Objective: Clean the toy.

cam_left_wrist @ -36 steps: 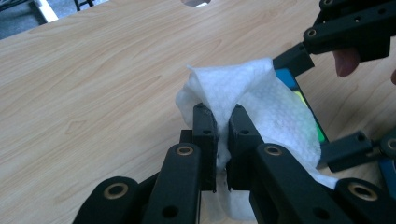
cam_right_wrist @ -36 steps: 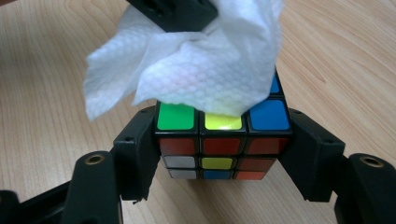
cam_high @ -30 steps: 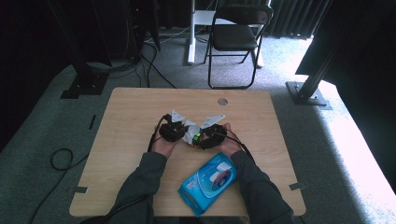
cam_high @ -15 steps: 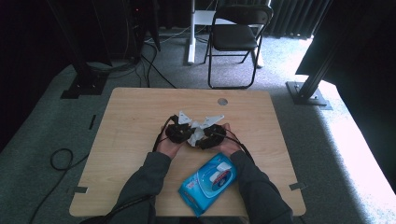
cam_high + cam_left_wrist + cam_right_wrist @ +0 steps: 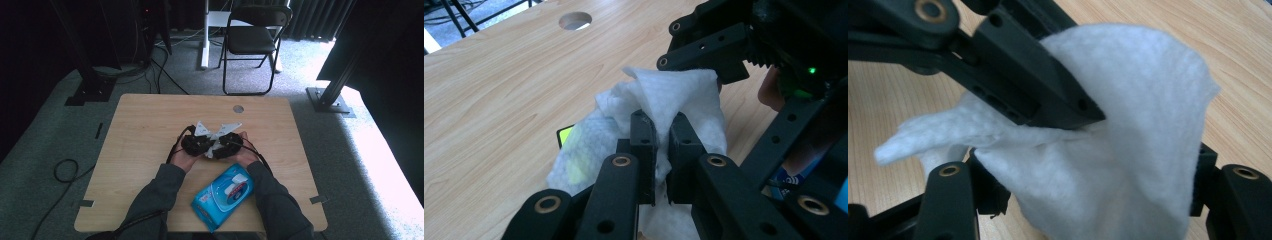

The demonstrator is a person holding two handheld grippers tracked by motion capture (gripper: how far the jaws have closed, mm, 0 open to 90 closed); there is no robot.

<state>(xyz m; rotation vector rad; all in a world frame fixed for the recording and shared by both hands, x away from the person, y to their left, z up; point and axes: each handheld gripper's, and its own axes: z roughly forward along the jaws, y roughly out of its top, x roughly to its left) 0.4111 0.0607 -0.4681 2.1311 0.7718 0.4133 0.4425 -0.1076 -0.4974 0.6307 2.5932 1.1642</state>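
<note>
the white wet wipe (image 5: 664, 100) is the thing in hand, crumpled and held up just above the wooden table (image 5: 140, 130), a little on the person's side of the table's middle. from the wipe outward: the left gripper (image 5: 663, 150) pinches a fold of it, its two black fingers (image 5: 643, 145) pressed nearly together with the cloth squeezed between them. in the left gripper view a yellow-green thing with a dark edge (image 5: 569, 136) shows through and beside the wipe's lower left part; what it is cannot be told. the right gripper (image 5: 227, 142) meets the wipe from the other side, and in its own view the cloth drapes over and between its jaws, which stand apart at the bottom corners; whether its pads press on the wipe cannot be told, since the cloth hides them. in that same view a black finger of the left gripper (image 5: 1048, 95) crosses in front of the wipe, touching it. in the high view both grippers sit close together around the wipe, each with a grey three-cornered plate on top. on the person's side of the wipe, near it, lies a blue wipes pack (image 5: 222, 196) with a white flap, flat on the table between the person's forearms. beyond the wipe, toward the far edge, is a round cable hole (image 5: 238, 108) in the table top. well past the table stands a black folding chair (image 5: 250, 42) on the grey carpet.
</note>
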